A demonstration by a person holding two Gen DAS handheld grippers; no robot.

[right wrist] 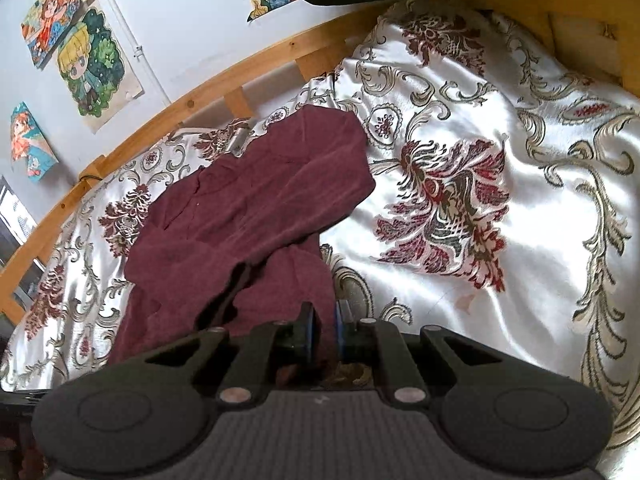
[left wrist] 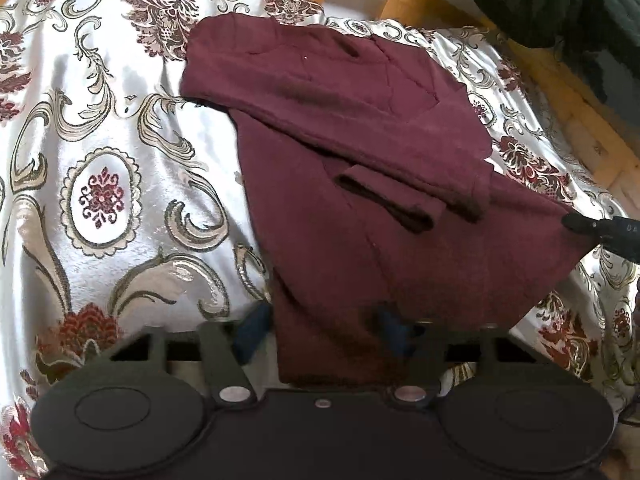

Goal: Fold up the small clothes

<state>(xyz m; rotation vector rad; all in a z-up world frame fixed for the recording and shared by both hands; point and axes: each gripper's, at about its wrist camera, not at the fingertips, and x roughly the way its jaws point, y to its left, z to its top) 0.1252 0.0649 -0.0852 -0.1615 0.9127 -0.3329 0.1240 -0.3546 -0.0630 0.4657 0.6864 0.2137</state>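
Maroon garment (left wrist: pixel 360 152) lies on the bed, spread just ahead of both grippers, its upper part folded over with one cuffed sleeve (left wrist: pixel 390 202) lying across the body. In the left wrist view we see its near hem running down between the fingers of the left gripper (left wrist: pixel 326 334); blue pads sit on either side of the cloth, but whether they press on it we cannot tell (blurred there). No earlier view to compare.

Right gripper (right wrist: pixel 324 328) is clamped tight on a bunched edge of the same garment, fabric pinched between the blue pads and rising away from them. In the left view we also see that right gripper's black tip (left wrist: pixel 580 224) at the garment's far right corner, cloth pulled taut toward it.

Under everything: satin bedspread (left wrist: pixel 120 140) with floral print. Beyond it, wooden bed rail (right wrist: pixel 200 96), then wall with cartoon posters (right wrist: pixel 96 64). Dark clothing (left wrist: pixel 560 0) hangs beyond the rail on the right.
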